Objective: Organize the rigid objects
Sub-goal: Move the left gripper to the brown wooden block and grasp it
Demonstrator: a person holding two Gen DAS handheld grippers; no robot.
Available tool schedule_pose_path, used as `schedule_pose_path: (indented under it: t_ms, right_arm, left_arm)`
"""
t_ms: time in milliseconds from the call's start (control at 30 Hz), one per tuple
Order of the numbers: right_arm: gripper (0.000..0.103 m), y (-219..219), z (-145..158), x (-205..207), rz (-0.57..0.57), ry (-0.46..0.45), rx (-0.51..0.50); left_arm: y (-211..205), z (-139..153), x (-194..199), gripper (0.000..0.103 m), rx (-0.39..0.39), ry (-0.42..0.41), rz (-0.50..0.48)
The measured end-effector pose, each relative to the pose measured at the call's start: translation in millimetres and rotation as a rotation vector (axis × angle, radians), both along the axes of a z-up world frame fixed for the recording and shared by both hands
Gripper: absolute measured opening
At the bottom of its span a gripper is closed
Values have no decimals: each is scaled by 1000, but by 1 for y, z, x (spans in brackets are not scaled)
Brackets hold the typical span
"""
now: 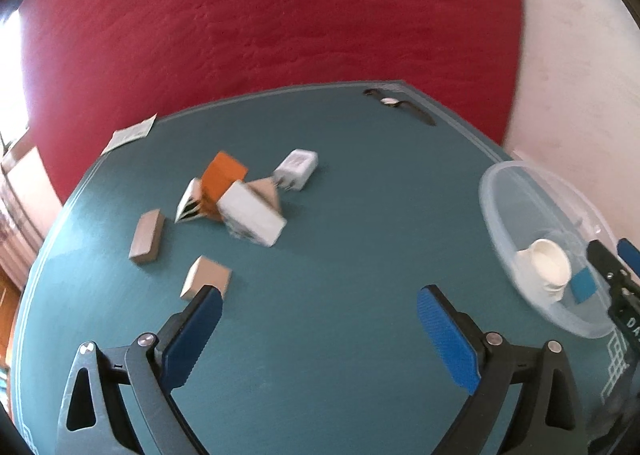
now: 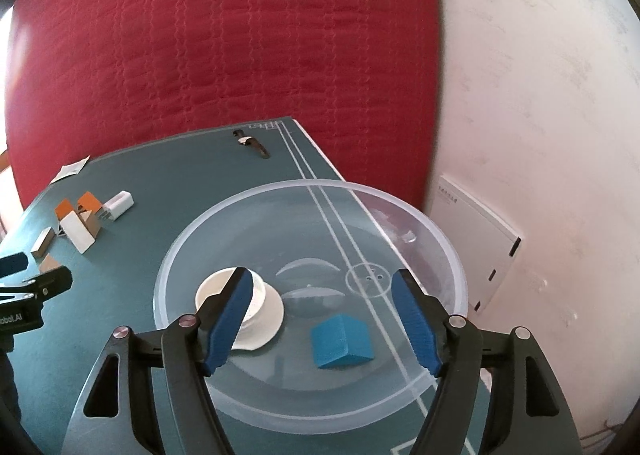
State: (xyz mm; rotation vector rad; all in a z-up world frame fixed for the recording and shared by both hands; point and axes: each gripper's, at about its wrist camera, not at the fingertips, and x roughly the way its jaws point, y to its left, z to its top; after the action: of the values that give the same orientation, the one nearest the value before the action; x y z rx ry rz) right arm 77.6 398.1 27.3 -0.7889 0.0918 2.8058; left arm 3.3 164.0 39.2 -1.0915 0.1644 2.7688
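The teal tabletop (image 2: 168,191) was seen to end at a far edge against a red quilted backdrop (image 2: 224,39), with its right corner close to a pale wall (image 2: 540,95). A broad bare stretch of tabletop lay between the block cluster and the clear plastic bowl (image 2: 448,255), which sat near the right edge.

The bowl was noted as round, translucent and smooth-walled. Inside it rested a white flanged cup-like piece (image 2: 268,307) and a blue cube (image 2: 342,341), apart from each other. On the left, boxy pieces were heaped together: an orange block (image 1: 222,175), a white block (image 1: 254,217) and a white charger (image 1: 298,169), with two tan wooden blocks (image 1: 147,237) lying apart nearer the left gripper. A wristwatch (image 1: 396,103) lay by the far edge.

The left gripper (image 1: 316,335) was held above bare tabletop, jaws spread wide, nothing held. The right gripper (image 2: 322,323) hung over the bowl, jaws likewise wide, gripping nothing.
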Motion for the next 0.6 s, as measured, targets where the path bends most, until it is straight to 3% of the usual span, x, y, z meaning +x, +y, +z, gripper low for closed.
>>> schedule_pose_path:
  t_ms: [600]
  right_arm:
    - [73, -60, -6, 7, 130, -34, 83]
  left_arm:
    - [-109, -12, -27, 100, 68, -36, 271]
